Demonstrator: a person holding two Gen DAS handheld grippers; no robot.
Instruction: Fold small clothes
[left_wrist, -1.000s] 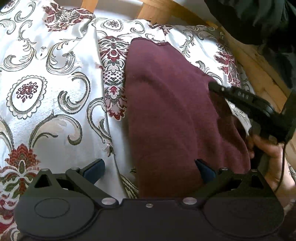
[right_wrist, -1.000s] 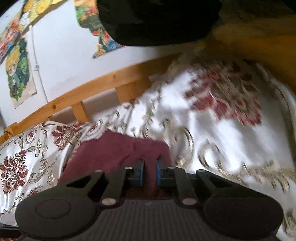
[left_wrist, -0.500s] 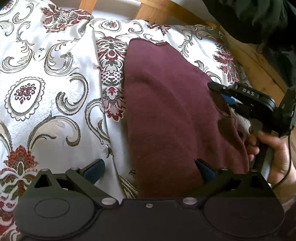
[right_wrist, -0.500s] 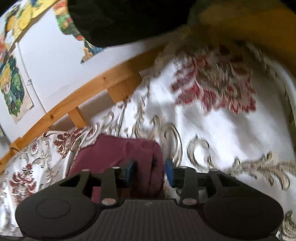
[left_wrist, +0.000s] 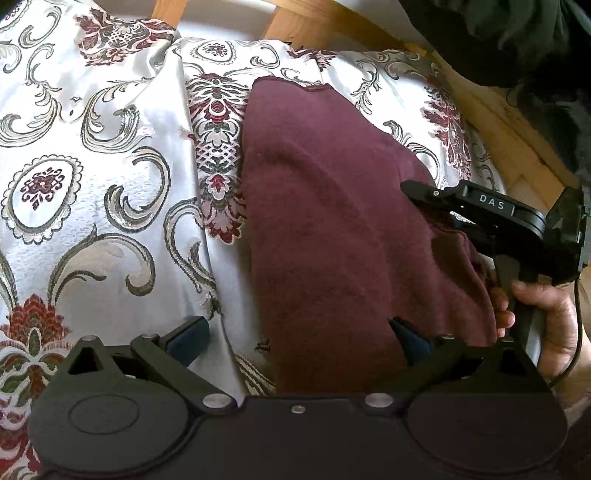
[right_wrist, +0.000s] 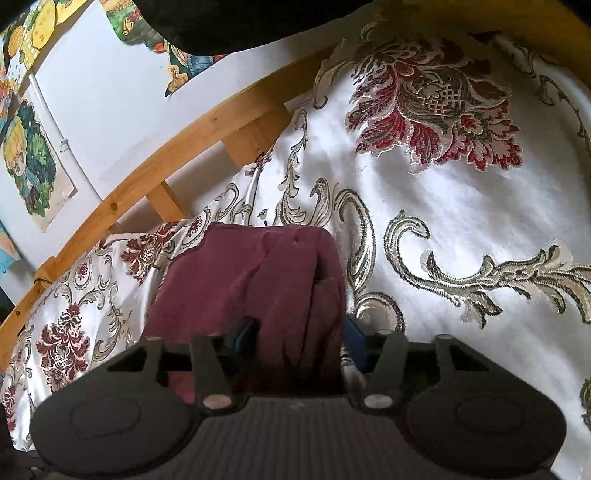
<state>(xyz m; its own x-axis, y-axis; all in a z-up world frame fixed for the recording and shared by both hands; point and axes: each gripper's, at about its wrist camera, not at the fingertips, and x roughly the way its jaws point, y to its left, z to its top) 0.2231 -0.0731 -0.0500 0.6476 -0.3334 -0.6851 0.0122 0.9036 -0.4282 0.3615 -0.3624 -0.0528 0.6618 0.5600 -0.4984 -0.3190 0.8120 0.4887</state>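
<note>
A maroon garment (left_wrist: 325, 229) lies folded lengthwise on the patterned bedspread (left_wrist: 92, 166). My left gripper (left_wrist: 299, 339) is open wide, its jaws straddling the garment's near left edge. My right gripper (left_wrist: 424, 199) shows at the garment's right side in the left wrist view. In the right wrist view the right gripper (right_wrist: 299, 338) is open, with a thick fold of the maroon garment (right_wrist: 273, 280) lying between its blue pads (right_wrist: 245, 334); the jaws do not pinch it.
A wooden bed rail (right_wrist: 159, 158) runs behind the bedspread, with a white wall and colourful posters (right_wrist: 33, 166) beyond. A dark garment (left_wrist: 517, 40) hangs at the upper right. A wooden edge (left_wrist: 517, 155) borders the bed's right side.
My right gripper was shut on the garment's fold a second ago and has opened wide. It has also shifted forward over the fold. The left gripper stayed open and still.
</note>
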